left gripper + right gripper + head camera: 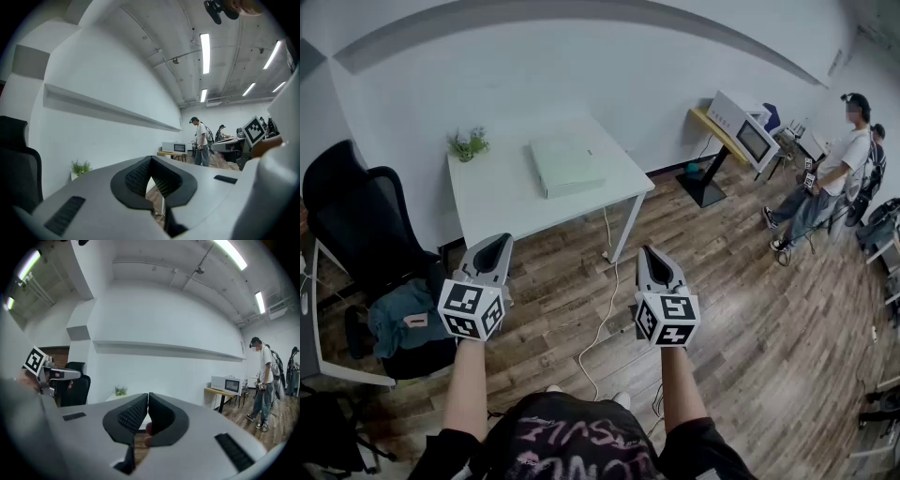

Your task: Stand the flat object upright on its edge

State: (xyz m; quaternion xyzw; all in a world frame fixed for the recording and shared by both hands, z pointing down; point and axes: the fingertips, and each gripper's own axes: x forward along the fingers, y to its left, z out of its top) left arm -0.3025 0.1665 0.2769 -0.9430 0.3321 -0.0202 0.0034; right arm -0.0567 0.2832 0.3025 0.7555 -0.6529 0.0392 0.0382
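I hold left gripper [490, 251] and right gripper [654, 264] above the wood floor [741, 291], jaws of both pressed together. Pale-green flat box [567, 165] lies flat on the white table [497, 192], well apart from both grippers.

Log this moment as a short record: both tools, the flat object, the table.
left tool: shut, empty, held over the wood floor, short of the white table
right tool: shut, empty, level with the left one, also short of the table
flat box: pale green, lying flat on the table, neither tool touching it
plant: small, at the table's far left corner
task state: box not yet stood on edge
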